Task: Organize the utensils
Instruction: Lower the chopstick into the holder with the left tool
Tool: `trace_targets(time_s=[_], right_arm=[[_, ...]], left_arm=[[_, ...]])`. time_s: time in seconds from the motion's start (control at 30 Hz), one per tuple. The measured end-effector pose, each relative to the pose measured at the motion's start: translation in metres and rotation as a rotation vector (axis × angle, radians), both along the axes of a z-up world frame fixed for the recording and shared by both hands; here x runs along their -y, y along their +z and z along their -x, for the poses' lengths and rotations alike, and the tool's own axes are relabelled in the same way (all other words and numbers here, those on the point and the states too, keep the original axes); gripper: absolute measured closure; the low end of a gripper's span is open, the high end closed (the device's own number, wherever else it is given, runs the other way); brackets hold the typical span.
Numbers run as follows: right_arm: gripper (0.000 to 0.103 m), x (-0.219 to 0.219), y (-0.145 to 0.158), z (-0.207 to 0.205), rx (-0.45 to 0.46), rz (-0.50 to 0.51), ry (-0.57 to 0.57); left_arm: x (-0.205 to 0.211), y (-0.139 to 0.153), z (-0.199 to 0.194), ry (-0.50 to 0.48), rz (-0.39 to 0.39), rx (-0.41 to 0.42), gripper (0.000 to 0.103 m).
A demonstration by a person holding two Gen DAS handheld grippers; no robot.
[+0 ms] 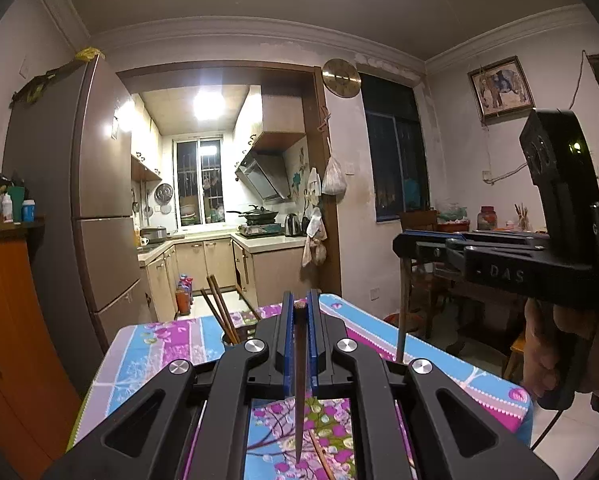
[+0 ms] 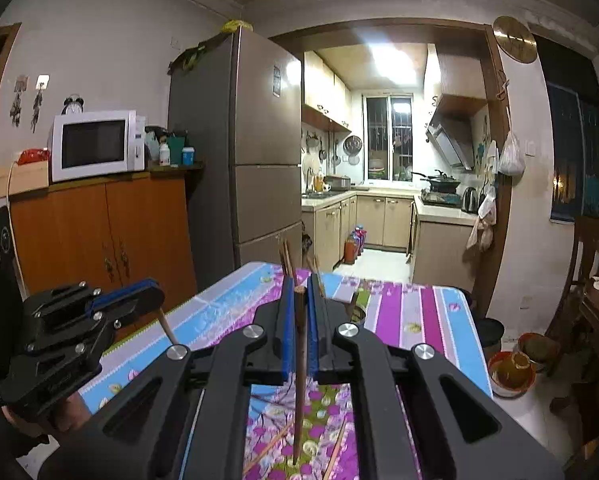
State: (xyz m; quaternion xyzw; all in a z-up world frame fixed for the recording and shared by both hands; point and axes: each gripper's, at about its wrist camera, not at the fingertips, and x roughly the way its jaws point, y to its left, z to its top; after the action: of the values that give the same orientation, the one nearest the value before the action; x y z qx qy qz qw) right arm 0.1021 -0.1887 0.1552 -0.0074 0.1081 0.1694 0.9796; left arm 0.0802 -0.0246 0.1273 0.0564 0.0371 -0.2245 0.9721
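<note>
Two chopsticks up, one in each gripper — holder waiting at the far end.

The left gripper [image 1: 299, 308] is clamped on a dark chopstick [image 1: 300, 392], tip hanging down over the floral table [image 1: 147, 344]; the right gripper [image 2: 299, 292] pinches its own chopstick [image 2: 299, 380] the same way — both taken near the blunt top end, jaws closed tight on the wood. These look light, stiff and smooth, so I'd judge they can swing or slip in a narrow pinch; a hold near the thick end seems sound for dropping them tip-first. The holder [image 1: 235, 338] sits just beyond the left gripper, a few chopsticks [image 1: 219, 308] already standing in it, leaning. More loose sticks [image 2: 275, 444] lie flat on the cloth below.
</note>
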Motion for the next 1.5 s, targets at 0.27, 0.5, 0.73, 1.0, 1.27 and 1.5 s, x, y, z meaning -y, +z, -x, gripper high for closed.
trace_targets(time_s=[0.27,0.5,0.73,1.0,1.27,1.5], right_arm=[[0.098,0.007,0.040,-0.032,0.037,-0.006,-0.002],[0.098,0.010,0.070,-0.070,0.046,-0.022,-0.003],[0.098,0.016,0.096,-0.111,0.051,-0.038,-0.012],[0.098,0.022,0.102,-0.162,0.038,-0.045,-0.031],[0.098,0.018,0.076,-0.199,-0.012,-0.043,-0.028],[0.098,0.017,0.056,-0.221,-0.062,-0.040,-0.027]], left_arm=[[0.001,0.047,-0.035,0.007,0.028,0.009,0.095],[0.002,0.078,-0.069,0.030,0.045,0.022,0.095],[0.010,0.102,-0.105,0.050,0.054,0.036,0.095],[0.017,0.107,-0.147,0.066,0.053,0.032,0.095],[0.021,0.093,-0.188,0.077,0.039,-0.016,0.095],[0.020,0.073,-0.218,0.078,0.035,-0.071,0.095]])
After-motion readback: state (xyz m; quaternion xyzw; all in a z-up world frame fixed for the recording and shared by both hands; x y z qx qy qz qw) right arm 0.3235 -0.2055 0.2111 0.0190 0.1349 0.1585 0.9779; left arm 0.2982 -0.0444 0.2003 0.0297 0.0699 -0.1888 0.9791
